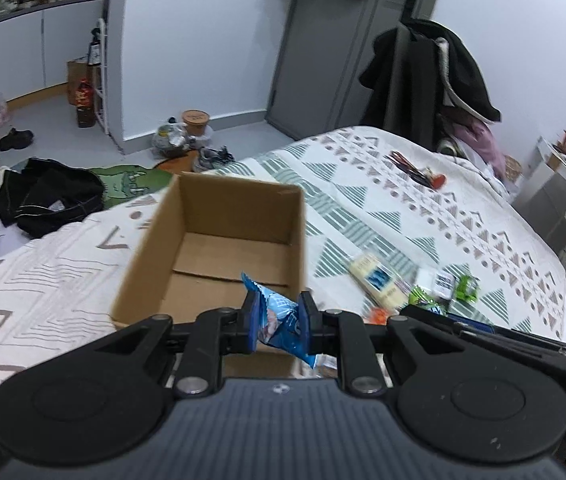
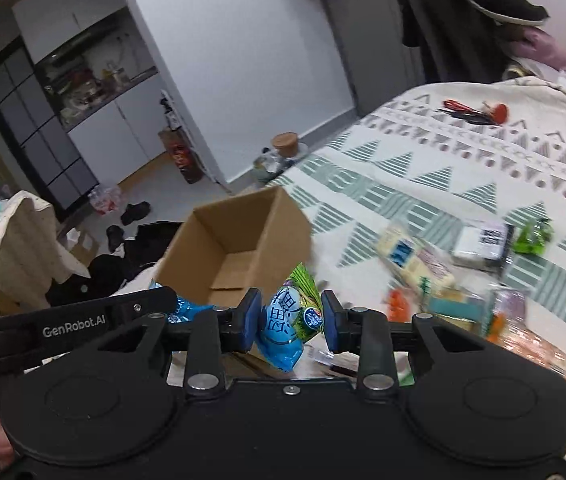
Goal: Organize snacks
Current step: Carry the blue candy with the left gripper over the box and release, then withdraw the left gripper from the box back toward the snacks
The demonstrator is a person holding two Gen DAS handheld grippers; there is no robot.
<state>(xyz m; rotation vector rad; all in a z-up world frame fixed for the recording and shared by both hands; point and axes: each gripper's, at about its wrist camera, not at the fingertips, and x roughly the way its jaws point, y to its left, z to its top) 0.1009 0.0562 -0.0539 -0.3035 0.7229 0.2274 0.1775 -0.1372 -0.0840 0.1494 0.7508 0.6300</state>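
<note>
Left gripper clamped on blue snack packet, held over near wall of open cardboard box on patterned bedspread. Right gripper pinches green-and-blue packet just beside box. Loose snacks scattered right of box, blurred, labels unreadable, probably wafer packs. Left gripper's arm crosses right view, hiding box's near corner. Clothes on floor behind.

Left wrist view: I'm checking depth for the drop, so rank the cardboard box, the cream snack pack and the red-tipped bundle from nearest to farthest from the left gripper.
1. cardboard box, straight ahead of the left gripper
2. cream snack pack, ahead to the right
3. red-tipped bundle, far right on the bedspread
</note>
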